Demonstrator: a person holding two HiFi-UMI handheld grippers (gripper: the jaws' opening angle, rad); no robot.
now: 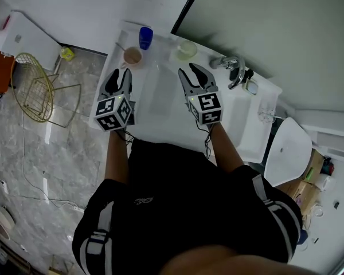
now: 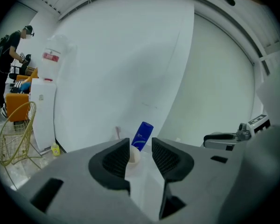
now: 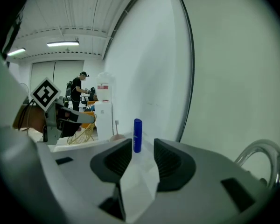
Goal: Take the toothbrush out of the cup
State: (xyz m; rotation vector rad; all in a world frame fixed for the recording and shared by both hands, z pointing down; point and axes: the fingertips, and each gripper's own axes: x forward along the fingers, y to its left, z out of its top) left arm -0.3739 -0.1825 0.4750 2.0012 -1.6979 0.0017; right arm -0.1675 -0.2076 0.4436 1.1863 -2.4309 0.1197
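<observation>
Looking down from the head view, both tongs hang over a white table (image 1: 160, 119) beside a sink. The left tongs (image 1: 119, 76) are spread and empty, their tips just short of a pinkish cup (image 1: 132, 56). A blue bottle (image 1: 145, 37) stands just behind the cup. The right tongs (image 1: 194, 76) are also spread and empty. They point toward a pale second cup (image 1: 187, 50), with the faucet (image 1: 234, 67) off to their right. The toothbrush is too thin to make out from this angle.

The left gripper view shows the left tongs (image 2: 140, 146) with a clear gap between the jaws and nothing in it. The cup (image 2: 133, 155) sits straight ahead in that gap, a little to the left. The toothbrush (image 2: 117, 132) rises from the cup as a thin, near-upright stick, leaning slightly left of the blue bottle (image 2: 142, 134).

In the right gripper view, the right tongs (image 3: 143, 146) stand parted and empty, lined up on the blue bottle (image 3: 137, 134). The cup (image 3: 115, 137) and toothbrush (image 3: 117, 126) lie off to their left.

The left tongs look nearer and better aligned. The handle's long axis is roughly vertical, so the pinch probably has to close above the rim and then lift straight up.
</observation>
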